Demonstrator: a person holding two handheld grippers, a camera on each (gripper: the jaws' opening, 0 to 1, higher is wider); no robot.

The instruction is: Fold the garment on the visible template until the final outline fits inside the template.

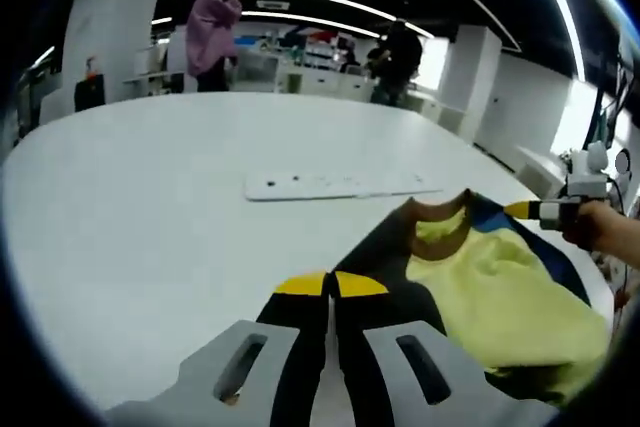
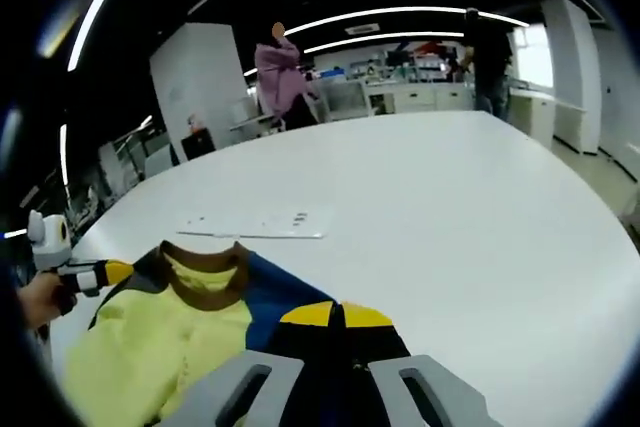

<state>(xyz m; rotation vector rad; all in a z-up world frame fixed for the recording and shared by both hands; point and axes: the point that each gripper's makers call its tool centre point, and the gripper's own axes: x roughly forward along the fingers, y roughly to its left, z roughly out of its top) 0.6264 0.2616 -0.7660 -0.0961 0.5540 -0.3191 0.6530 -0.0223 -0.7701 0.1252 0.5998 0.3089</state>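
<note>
Garment (image 1: 500,292): yellow body, brown collar (image 1: 440,215), navy shoulder panels, lying bunched on the white worktop (image 1: 150,217) at its near edge. In the left gripper view it sits right of centre; in the right gripper view (image 2: 170,337) it sits lower left.

Left claw (image 1: 331,285): yellow-tipped jaws pressed together on the navy shoulder fabric, so clenched on the garment. It also shows at the left edge of the right gripper view (image 2: 110,273), held in a hand (image 2: 35,297).

Right claw (image 2: 336,315): jaws likewise closed on navy cloth at the other shoulder; its tip also shows in the left gripper view (image 1: 525,210).

Judgement: the two shoulders are pinched so the cloth can be lifted and spread or folded evenly, collar between the claws.

White flat sheet (image 1: 335,185) lies farther out on the worktop, apart from the garment; probably the template. It carries small dark marks, too small to read. No brand or label legible on the garment.

People (image 1: 210,32) stand in the background.
</note>
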